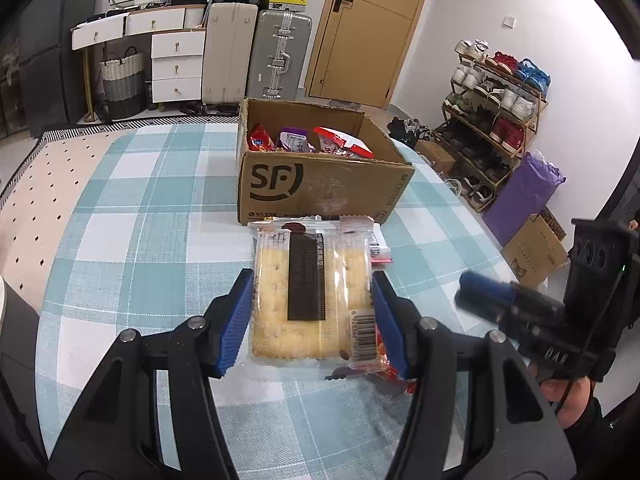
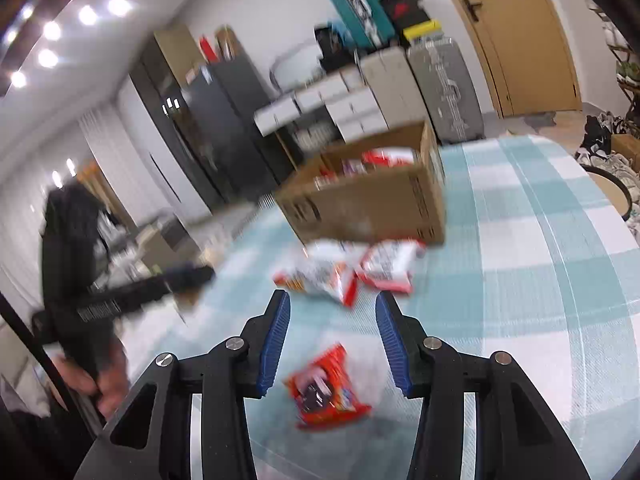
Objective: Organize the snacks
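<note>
An open SF cardboard box (image 1: pixel 316 184) with several snack packs inside stands on the checked tablecloth; it also shows, blurred, in the right wrist view (image 2: pixel 372 204). My left gripper (image 1: pixel 312 284) has its blue pads against both sides of a clear-wrapped cracker pack (image 1: pixel 310 296), just in front of the box. My right gripper (image 2: pixel 332 304) is open and empty above a red snack pack (image 2: pixel 326 390). Two red-and-white packs (image 2: pixel 348 270) lie between it and the box. The right gripper also shows in the left wrist view (image 1: pixel 480 294).
The table (image 1: pixel 140 200) has a teal-and-white checked cloth, with a beige perforated mat (image 1: pixel 36 208) at its left. Suitcases (image 1: pixel 256 52), white drawers and a wooden door stand behind. A shoe rack (image 1: pixel 492 112) and a purple bag (image 1: pixel 520 196) are to the right.
</note>
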The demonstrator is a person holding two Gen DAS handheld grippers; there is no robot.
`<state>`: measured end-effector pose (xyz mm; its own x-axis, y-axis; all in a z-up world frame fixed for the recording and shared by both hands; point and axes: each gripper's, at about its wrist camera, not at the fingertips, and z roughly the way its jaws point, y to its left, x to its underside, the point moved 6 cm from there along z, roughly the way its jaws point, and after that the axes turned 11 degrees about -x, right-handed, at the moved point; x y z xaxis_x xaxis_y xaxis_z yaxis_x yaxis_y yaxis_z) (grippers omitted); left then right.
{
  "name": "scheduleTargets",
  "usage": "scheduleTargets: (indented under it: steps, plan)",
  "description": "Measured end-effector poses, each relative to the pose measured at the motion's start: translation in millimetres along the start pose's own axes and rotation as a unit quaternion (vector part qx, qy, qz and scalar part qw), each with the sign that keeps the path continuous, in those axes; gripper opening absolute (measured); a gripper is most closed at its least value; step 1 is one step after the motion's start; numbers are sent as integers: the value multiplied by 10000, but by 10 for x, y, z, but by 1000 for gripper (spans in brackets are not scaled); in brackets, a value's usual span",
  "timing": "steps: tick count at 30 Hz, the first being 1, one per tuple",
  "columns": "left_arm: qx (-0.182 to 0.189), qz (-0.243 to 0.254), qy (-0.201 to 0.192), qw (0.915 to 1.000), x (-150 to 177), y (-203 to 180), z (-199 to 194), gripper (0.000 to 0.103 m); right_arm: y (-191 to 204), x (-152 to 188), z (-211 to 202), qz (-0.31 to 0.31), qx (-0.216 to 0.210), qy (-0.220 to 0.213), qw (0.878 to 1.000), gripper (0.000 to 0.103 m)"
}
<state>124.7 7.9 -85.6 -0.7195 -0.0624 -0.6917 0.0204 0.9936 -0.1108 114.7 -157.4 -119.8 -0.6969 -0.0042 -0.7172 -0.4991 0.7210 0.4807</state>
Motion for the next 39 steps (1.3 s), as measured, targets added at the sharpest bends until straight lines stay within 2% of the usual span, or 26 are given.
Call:
scheduleTargets:
  steps: [5,7,16,20,24,29,35,39]
  plan:
    - [-2,-129,62,9999,-17,105,72,55,104,324,275,-367,12,905,9952,59]
    - [14,-162,94,9998,-8,129,90,55,147,430,405,-628,68,1176,9911,60]
    - [-4,-185,150,9997,23,150,117,55,194,571,643,-968,322,1523,9831,60]
    - [-25,-179,134,9997,18,148,103,55,207,587,692,-1162,515,1640,9782,48]
    - [-45,-143,111,9998,4,135,101,55,211,574,686,-1137,452,1582,9798,47]
    - [-76,-65,67,9999,-54,105,69,55,164,390,555,-800,249,1169,9896,46]
    - [-89,114,-37,9999,-214,6,9,55,141,-57,287,-557,-10,647,9963,47]
    - [-111,273,-147,9995,-400,-69,-38,55,168,-513,66,-374,-342,229,9985,46]
